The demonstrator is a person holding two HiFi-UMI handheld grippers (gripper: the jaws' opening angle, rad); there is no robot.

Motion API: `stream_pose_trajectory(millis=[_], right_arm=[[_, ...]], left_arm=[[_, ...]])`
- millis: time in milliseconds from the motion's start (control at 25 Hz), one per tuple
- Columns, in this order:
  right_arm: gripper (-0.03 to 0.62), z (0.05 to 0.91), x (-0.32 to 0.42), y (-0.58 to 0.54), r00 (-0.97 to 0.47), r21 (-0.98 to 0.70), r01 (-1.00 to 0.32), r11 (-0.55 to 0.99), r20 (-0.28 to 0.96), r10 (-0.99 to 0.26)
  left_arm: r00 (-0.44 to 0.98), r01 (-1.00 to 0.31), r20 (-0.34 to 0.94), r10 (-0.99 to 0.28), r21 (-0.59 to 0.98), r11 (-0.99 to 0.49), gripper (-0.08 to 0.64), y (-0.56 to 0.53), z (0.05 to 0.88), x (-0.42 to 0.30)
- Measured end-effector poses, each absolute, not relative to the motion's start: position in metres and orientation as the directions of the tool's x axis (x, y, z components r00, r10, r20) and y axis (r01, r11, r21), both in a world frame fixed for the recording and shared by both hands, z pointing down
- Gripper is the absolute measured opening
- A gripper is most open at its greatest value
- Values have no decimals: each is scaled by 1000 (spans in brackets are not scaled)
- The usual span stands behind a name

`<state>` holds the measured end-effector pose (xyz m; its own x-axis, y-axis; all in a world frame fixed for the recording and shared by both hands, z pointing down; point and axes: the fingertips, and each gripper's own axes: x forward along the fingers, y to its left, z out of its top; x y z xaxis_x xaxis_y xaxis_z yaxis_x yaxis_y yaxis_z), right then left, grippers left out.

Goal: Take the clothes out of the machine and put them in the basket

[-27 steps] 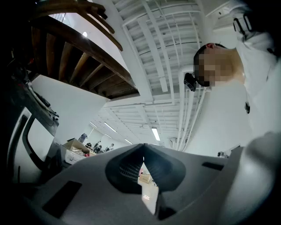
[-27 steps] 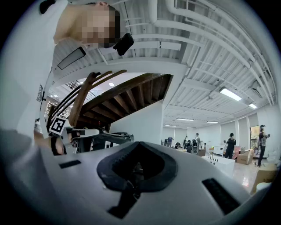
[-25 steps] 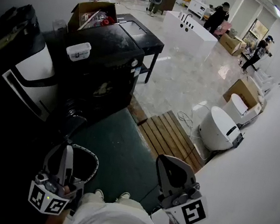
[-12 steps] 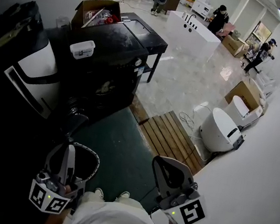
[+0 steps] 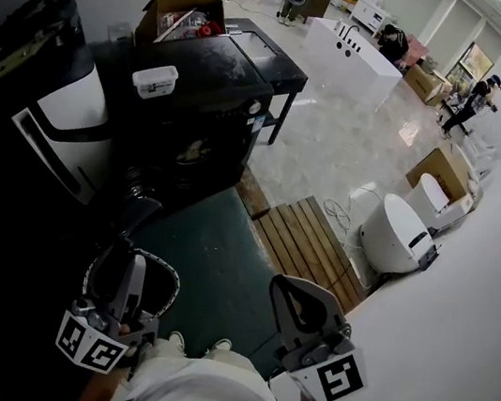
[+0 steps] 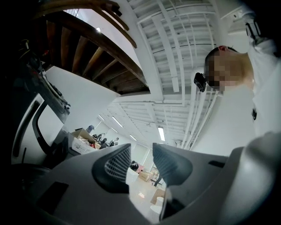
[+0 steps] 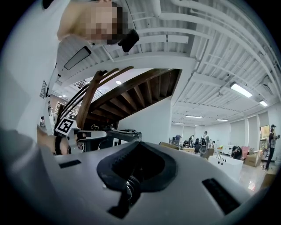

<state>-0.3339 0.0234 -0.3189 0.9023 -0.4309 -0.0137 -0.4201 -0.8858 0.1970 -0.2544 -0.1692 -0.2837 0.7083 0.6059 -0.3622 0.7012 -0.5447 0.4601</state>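
**A:** Starting from the left: anything in the left gripper [image 5: 130,268]?

**B:** Nothing. Hangs right over the near side of the basket [image 5: 170,281], with jaws just opened a small way and only air between the pads.

**A:** And the clothes?

**B:** Probably lying inside the basket already, but too dark in there to see for sure. Well beyond the basket, the machine [image 5: 191,128], dark too.

**A:** How to handle them?

**B:** Expect soft, limp cloth, light when dry and somewhat heavier if damp. Not fragile, not slippery. Better to pinch a thick fold near the middle of a piece, never a thin edge, to avoid trailing over the basket rim.

**A:** To the right of the basket?

**B:** Right gripper [image 5: 288,289], well apart from the basket, closed completely, holding nothing.
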Motion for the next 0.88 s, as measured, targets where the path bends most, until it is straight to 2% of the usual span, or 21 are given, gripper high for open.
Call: stream_pose_trajectory(millis=[320,440,680,880], right_arm=[[14,-316,-335,35,905,198,-415,-888,-10,-425],[14,-311,-336,54,910,199,-407,-892,-3,-415],[14,-292,-332,97,907,202,-411,-889,-12,-422],[14,-273,-299,131,910,176,-410,-895,15,-414]], left_arm=[[743,656,-322,587,525,-543,352,-154,-270,-240],[746,650,-310,590,531,-544,379,-134,-265,-231],[724,675,-306,618,498,-545,390,-79,-256,-212],[729,664,-283,623,510,-546,397,-44,-241,-170]])
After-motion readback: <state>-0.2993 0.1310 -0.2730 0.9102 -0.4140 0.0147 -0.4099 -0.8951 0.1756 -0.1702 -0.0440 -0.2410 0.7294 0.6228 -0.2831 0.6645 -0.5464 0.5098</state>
